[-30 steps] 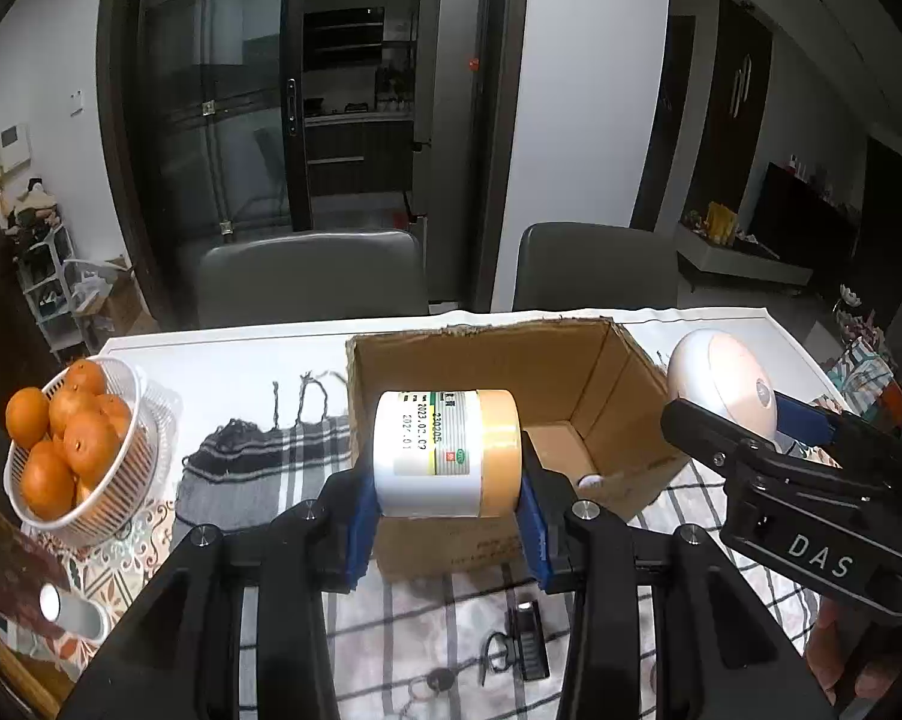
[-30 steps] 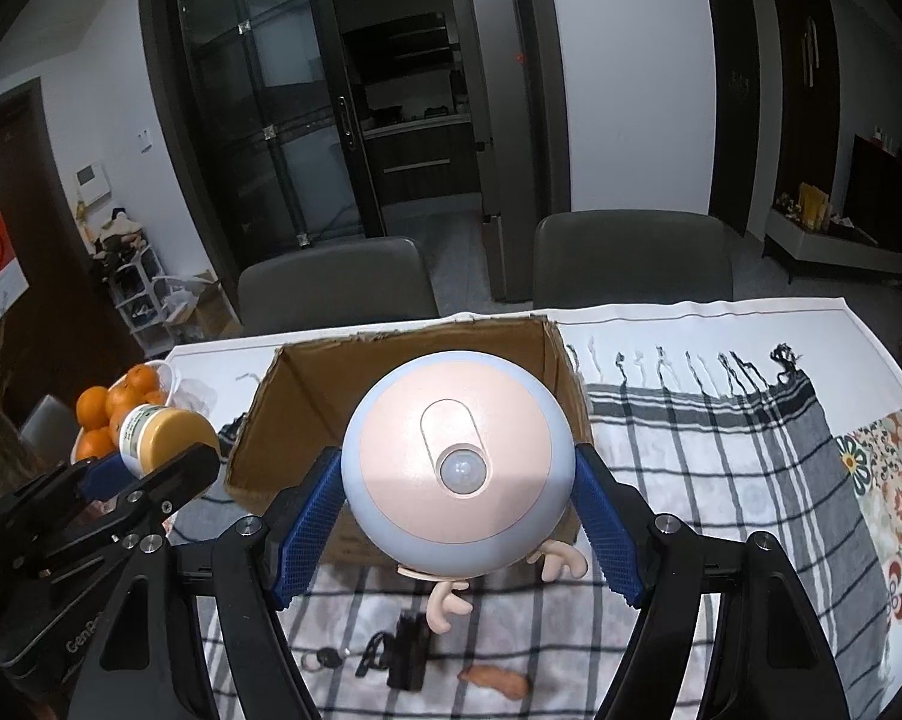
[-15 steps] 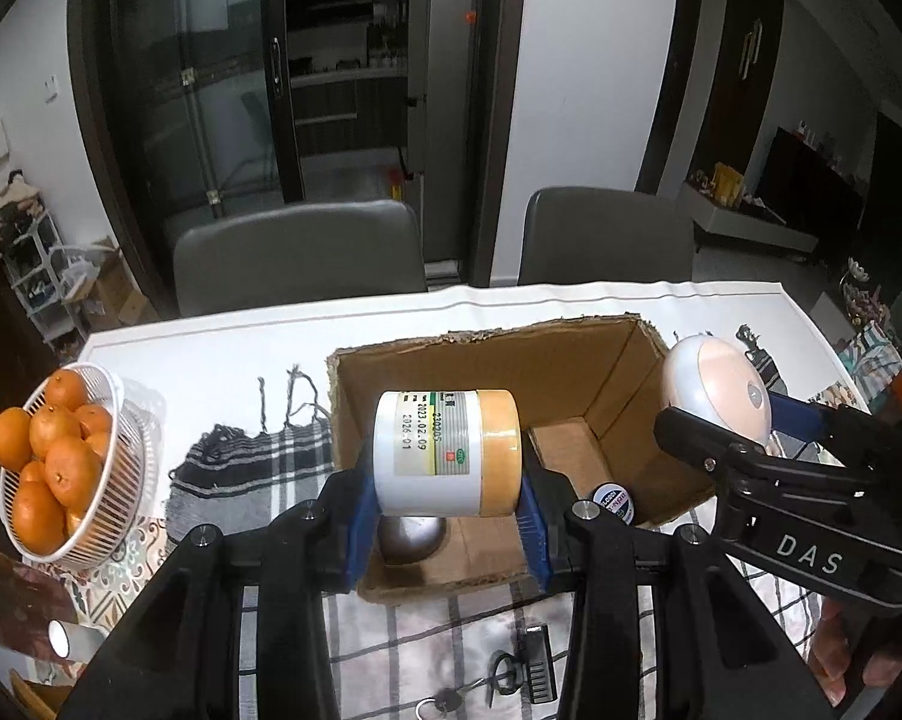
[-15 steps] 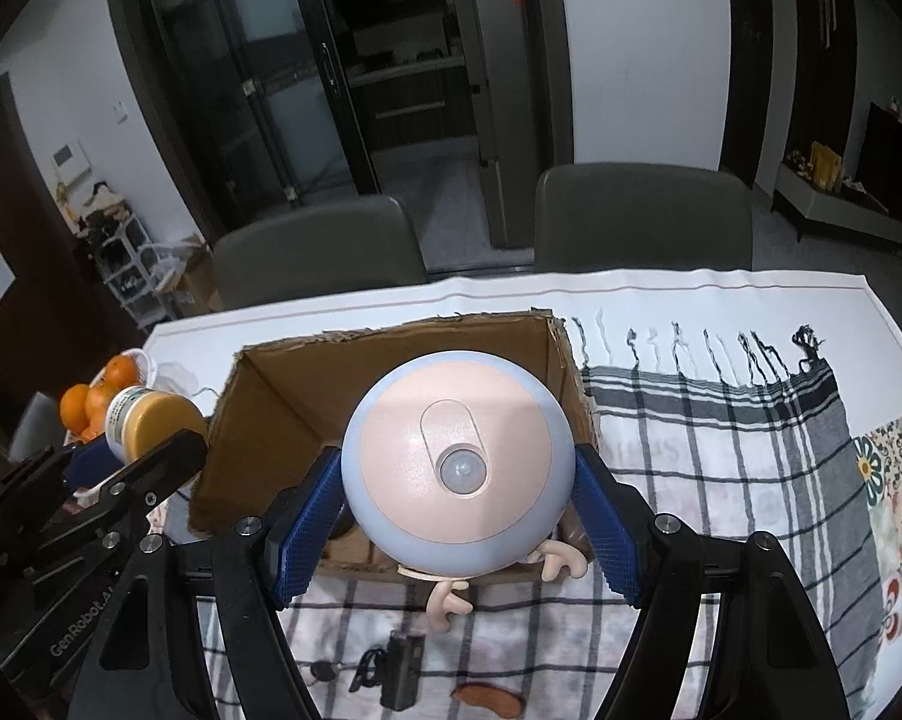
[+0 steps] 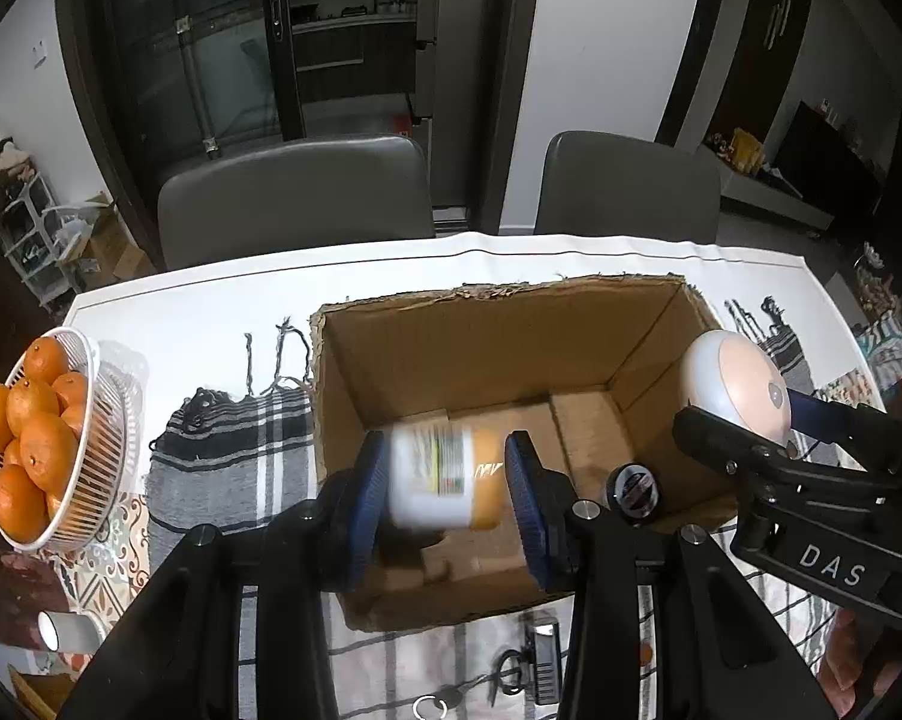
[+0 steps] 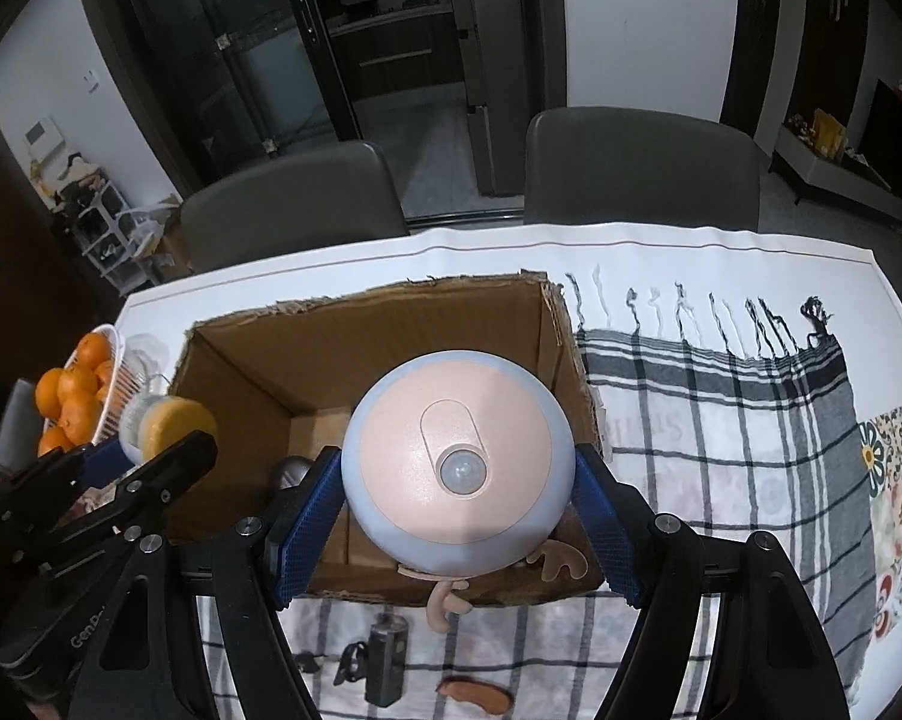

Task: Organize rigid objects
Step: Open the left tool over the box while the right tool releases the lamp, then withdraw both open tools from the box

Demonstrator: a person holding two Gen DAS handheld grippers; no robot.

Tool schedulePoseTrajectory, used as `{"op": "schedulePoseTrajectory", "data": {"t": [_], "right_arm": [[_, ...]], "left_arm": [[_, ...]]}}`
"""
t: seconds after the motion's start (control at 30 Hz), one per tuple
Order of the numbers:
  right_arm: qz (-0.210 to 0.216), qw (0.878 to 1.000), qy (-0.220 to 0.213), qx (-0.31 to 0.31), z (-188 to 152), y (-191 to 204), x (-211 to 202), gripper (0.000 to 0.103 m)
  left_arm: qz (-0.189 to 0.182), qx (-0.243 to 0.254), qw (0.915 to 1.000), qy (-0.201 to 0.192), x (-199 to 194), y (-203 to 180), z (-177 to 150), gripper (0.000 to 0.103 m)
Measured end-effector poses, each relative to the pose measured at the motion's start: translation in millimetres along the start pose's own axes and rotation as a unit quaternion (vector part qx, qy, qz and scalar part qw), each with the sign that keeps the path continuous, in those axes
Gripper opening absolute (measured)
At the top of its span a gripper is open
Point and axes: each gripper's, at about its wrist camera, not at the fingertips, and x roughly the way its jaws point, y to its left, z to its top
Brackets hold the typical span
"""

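Cardboard is what you are working over: the open cardboard box [image 5: 499,360] fills the middle of the left wrist frame, and your left gripper [image 5: 448,480] hangs above its lower left part with the jar [image 5: 445,477] between the blue pads [image 5: 367,492]. That jar is motion-blurred and a gap shows on its right side against the pad, so the jaws look parted and the jar seems to be dropping free; I judge it released, not clamped. It could land on the round grey object [image 6: 289,471] lying on the box floor below it, or roll toward the small dark-capped jar [image 5: 634,489] at the lower right of the box, and bounce or tip. In the right wrist frame, your right gripper [image 6: 457,516] is closed on the round night light [image 6: 457,462], which sits at centre frame, over the near wall of the box. Its antler-shaped feet [image 6: 556,564] hang at the box's near rim; lower it there and they may catch the cardboard edge and twist the light in the pads. Both grippers crowd the same box, so they could knock together. A black key fob [image 6: 385,654] lies on the checked cloth [image 6: 721,420] at the bottom of the frame.
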Motion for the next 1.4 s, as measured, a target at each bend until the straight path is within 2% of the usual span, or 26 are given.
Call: {"op": "schedulePoseTrajectory", "data": {"t": [0.1, 0.17, 0.23, 0.5, 0.77, 0.87, 1.0, 1.17, 1.4], "right_arm": [[0.004, 1.000, 0.006, -0.003, -1.5, 0.6, 4.8, 0.075], [0.003, 1.000, 0.007, -0.005, -3.2, 1.1, 6.8, 0.076], [-0.001, 1.000, -0.003, -0.007, -5.6, 2.0, 2.4, 0.077], [-0.028, 0.998, -0.058, -0.021, -19.4, 12.7, -32.7, 0.078], [-0.032, 0.994, -0.101, -0.026, -49.3, 32.7, -61.7, 0.078], [-0.025, 0.993, -0.112, -0.026, -64.2, 41.0, -69.9, 0.078], [-0.010, 0.993, -0.116, -0.028, -84.3, 50.9, -75.2, 0.078], [-0.018, 0.992, -0.124, -0.032, -106.8, 59.9, -78.2, 0.078], [-0.017, 0.992, -0.116, -0.046, -136.5, 68.9, -72.8, 0.078]], "left_arm": [[0.006, 0.007, 1.0000, -0.002, -1.1, -0.8, -1.3, 0.047], [0.013, 0.011, 0.9998, -0.007, -4.2, -0.8, -3.3, 0.048], [0.017, 0.013, 0.9997, -0.013, -9.2, -0.3, -6.1, 0.053], [0.035, 0.023, 0.9979, -0.049, -40.3, 4.7, -26.2, 0.062], [0.048, 0.023, 0.9961, -0.070, -68.4, 18.3, -57.4, 0.062], [0.040, 0.017, 0.9964, -0.072, -76.8, 24.7, -71.0, 0.062], [0.060, 0.027, 0.9942, -0.085, -87.5, 28.4, -90.5, 0.062], [0.088, 0.047, 0.9906, -0.093, -94.1, 28.4, -112.9, 0.062], [0.094, 0.051, 0.9900, -0.091, -100.3, 37.4, -144.6, 0.062]]}}
